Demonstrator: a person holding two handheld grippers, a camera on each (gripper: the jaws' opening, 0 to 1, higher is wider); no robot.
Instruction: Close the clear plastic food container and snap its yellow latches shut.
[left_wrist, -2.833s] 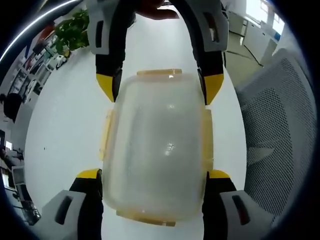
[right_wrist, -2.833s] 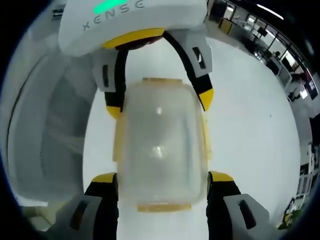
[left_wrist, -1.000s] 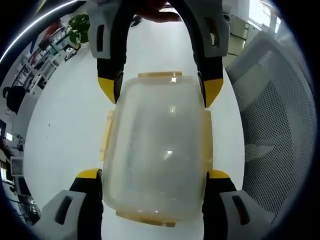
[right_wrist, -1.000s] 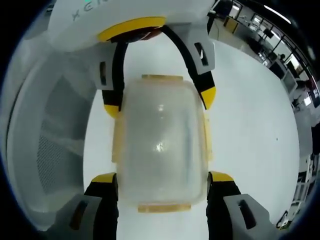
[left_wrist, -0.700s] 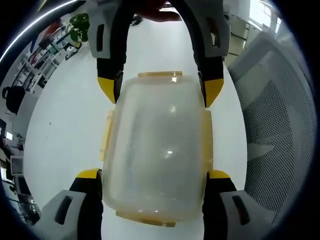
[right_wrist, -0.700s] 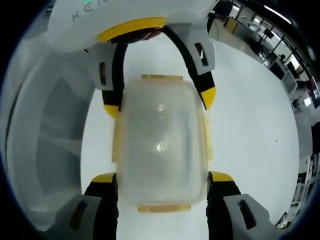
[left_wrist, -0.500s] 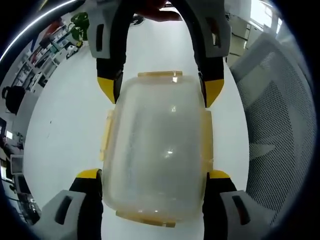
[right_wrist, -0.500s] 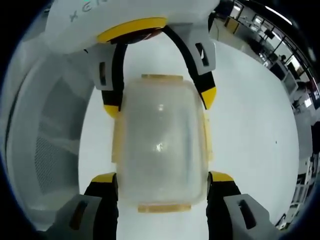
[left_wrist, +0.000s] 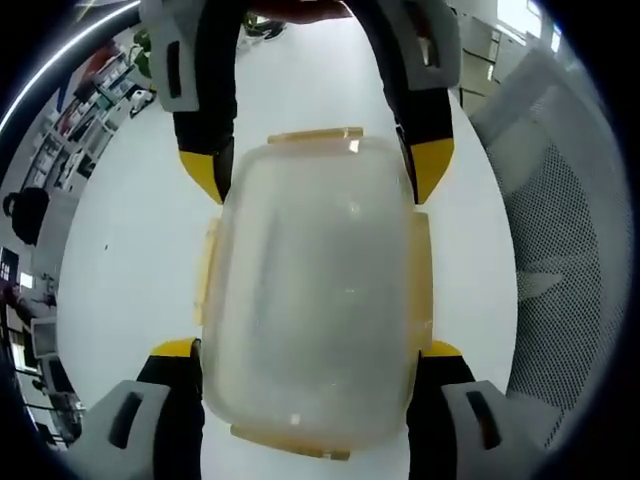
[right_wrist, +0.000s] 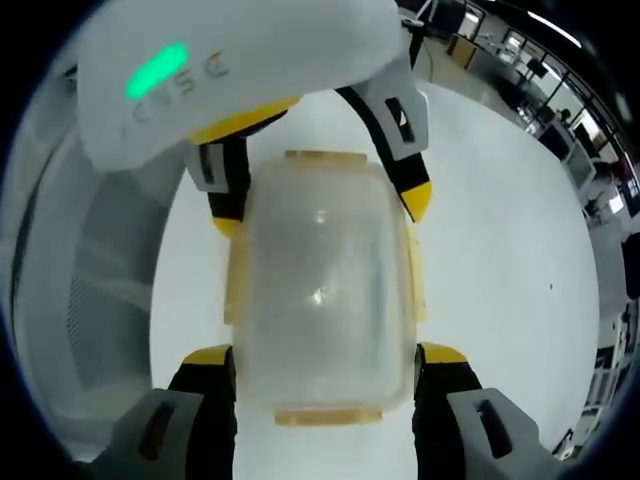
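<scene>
Two grippers, left gripper (left_wrist: 305, 345) and right gripper (right_wrist: 322, 352), clamp the frosted, rounded plastic container (left_wrist: 315, 300); yellow latches' (left_wrist: 421, 275) state unclear.

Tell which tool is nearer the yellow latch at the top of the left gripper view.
Right. The right tool straddles that latch; the left tool grips the container at its opposite end.

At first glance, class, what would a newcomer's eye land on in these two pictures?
The clear plastic food container with its yellow latches sits in the middle of both views, lid on, over a white table. The left gripper and right gripper clasp it from opposite ends. A white mesh chair stands beside the table.
</scene>
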